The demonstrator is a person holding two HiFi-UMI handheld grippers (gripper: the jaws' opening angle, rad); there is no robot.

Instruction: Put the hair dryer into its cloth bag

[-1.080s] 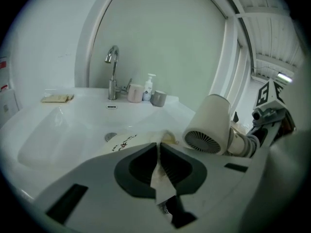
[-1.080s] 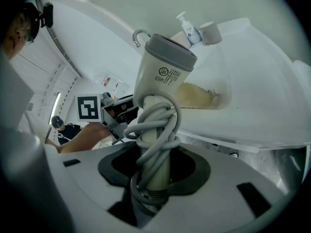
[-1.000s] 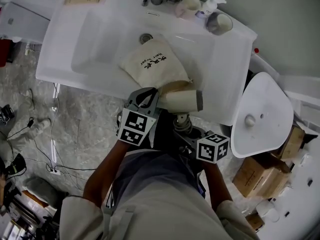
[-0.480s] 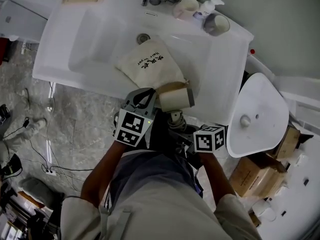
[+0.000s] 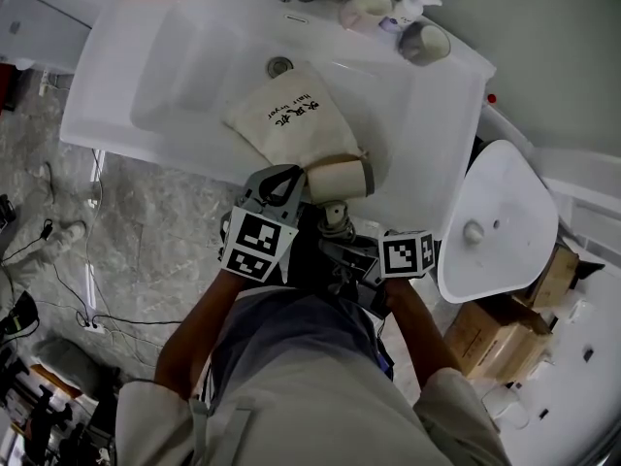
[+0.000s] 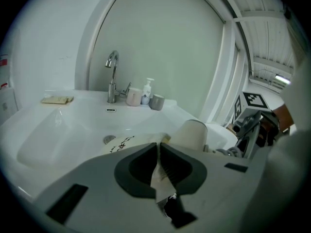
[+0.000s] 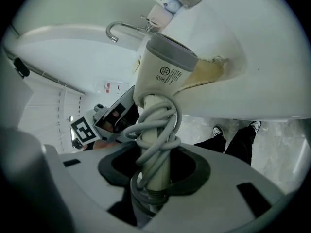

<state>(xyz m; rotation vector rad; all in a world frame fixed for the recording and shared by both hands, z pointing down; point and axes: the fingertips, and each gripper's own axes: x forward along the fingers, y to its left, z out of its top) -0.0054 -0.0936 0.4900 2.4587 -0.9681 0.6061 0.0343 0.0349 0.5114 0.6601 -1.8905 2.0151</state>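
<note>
Hair dryer (image 5: 342, 178) at white sink (image 5: 165, 85) rim

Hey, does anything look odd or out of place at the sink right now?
The cloth bag lies in the sink basin by the drain, an odd spot. The cable of the hair dryer is wound loosely round its handle, right where the right claw grips.
</note>
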